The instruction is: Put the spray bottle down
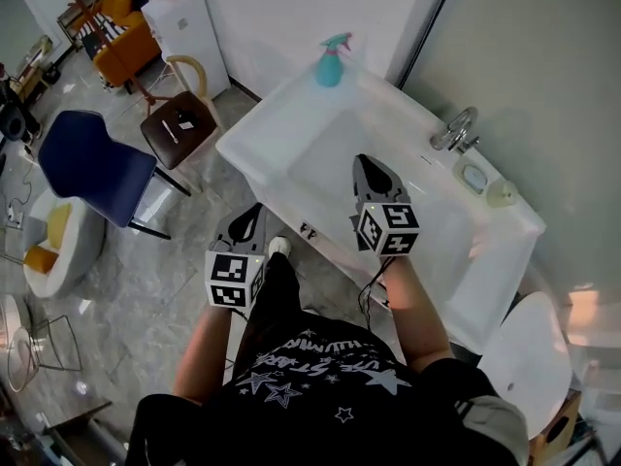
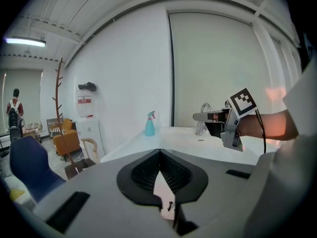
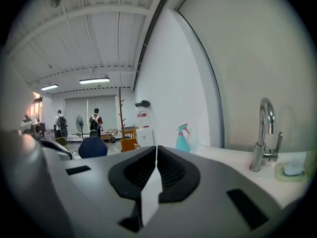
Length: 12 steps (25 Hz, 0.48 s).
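Since the bottle (image 1: 331, 61) stands upright on the sink's (image 1: 254, 136) far corner, set down as we judge, our left tongs (image 1: 253, 209) and right tongs (image 1: 369, 161) are pressed together, empty, near its front edge.

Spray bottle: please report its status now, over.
Left gripper shut, empty. Right gripper shut, empty. Turquoise plastic spray bottle upright on far corner of white sink, untouched.
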Each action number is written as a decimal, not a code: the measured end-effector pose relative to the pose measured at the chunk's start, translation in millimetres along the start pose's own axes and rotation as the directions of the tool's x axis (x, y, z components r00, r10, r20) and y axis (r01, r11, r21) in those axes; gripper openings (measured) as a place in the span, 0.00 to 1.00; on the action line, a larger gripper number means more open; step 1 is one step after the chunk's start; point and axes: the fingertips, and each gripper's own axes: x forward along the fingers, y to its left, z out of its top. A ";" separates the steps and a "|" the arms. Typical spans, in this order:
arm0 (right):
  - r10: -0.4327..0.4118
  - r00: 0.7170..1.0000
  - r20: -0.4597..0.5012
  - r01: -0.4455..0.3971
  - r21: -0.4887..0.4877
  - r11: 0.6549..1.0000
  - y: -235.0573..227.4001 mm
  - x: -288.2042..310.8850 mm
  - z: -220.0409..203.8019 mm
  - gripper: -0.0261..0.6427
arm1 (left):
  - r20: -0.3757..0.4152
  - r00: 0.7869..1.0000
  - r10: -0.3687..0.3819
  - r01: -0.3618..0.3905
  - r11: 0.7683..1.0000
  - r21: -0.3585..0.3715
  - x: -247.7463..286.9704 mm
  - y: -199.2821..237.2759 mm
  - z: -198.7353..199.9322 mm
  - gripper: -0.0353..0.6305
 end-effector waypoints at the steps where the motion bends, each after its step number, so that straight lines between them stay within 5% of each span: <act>1: 0.001 1.000 0.003 -0.001 0.009 1.000 1.0 -10.7 -2.6 0.06 | -0.002 1.000 0.009 -0.009 1.000 0.001 -10.4 -6.7 -4.6 0.08; 12: 0.041 0.999 -0.026 -0.040 0.046 0.998 13.0 -80.1 -20.5 0.06 | -0.054 0.991 0.123 -0.125 0.992 -0.027 -99.1 -46.0 -42.5 0.08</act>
